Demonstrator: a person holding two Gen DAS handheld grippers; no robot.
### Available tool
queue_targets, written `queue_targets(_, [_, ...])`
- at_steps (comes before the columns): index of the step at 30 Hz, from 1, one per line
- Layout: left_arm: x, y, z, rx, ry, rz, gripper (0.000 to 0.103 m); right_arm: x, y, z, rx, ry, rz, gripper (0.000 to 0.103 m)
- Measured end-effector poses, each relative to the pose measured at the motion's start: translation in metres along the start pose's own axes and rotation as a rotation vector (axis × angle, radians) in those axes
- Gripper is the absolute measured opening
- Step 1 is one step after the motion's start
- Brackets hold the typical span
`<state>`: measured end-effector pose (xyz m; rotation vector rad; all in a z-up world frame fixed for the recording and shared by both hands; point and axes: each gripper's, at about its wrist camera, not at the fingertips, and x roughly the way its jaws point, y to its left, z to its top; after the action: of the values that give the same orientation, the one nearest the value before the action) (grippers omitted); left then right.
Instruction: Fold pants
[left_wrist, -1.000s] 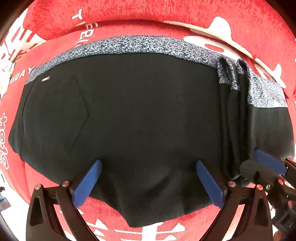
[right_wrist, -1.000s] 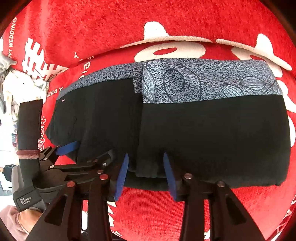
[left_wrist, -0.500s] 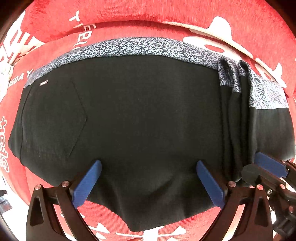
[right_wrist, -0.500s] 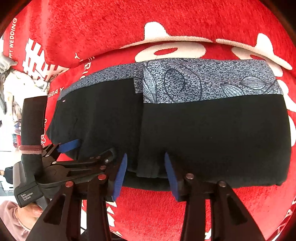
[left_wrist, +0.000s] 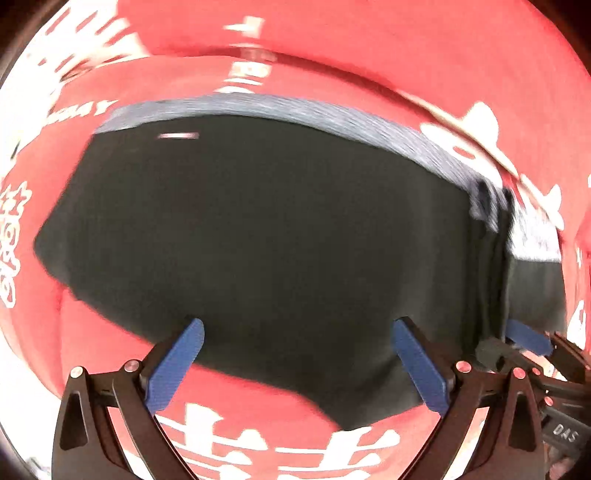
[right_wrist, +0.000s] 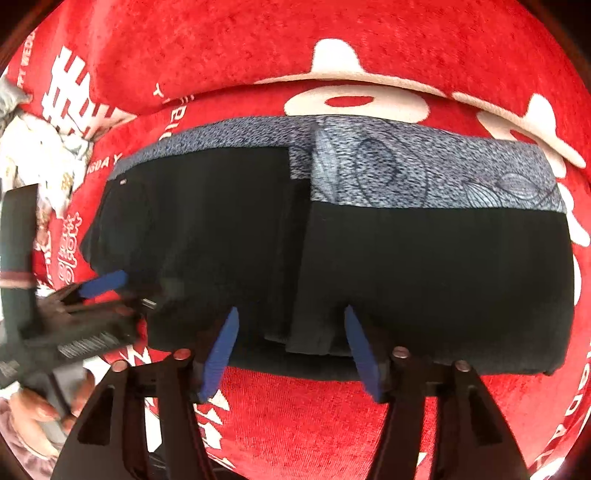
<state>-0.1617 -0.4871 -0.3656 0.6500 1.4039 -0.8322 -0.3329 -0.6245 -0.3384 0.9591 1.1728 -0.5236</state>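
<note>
Lying folded, black pants (right_wrist: 424, 269), patterned lining (right_wrist: 424, 177)

Left gripper (left_wrist: 295, 360) and right gripper (right_wrist: 291, 349), black frames, blue pads, silver screws

Pants: the black fabric pants with a grey patterned waistband (right_wrist: 436, 266) lie flat on the red plush cover with white lettering (right_wrist: 332, 55), waistband along the far edge.
Fold: the right part of the pants lies doubled over the left part, its edge running front to back near the middle in the right wrist view.
Left tongs (left_wrist: 295, 362): at the near hem, left of the fold, fingers spread wide apart over the cloth.
Right tongs (right_wrist: 291, 347): at the near hem, straddling the fold edge, fingers apart.
Clutter: a pale crumpled cloth heap (right_wrist: 48, 147) lies far left, beyond the cover.
</note>
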Motion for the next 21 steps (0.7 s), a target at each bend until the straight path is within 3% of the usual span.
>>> queue_targets(4, [-0.008,0.049,0.005,-0.071,-0.013,0.02,0.102,0.006,0.013,0.003,-0.034,0.022,-0.05,0.076])
queue_targets(9, [-0.005,0.097,0.009,-0.163,0.008,0.019,0.102,0.012,0.025,0.006,-0.057,0.047,-0.109,0.08])
queue_targets(21, [-0.007,0.132,0.005,-0.203,0.001,0.008,0.102,0.019,0.038,0.01,-0.074,0.086,-0.191,0.082])
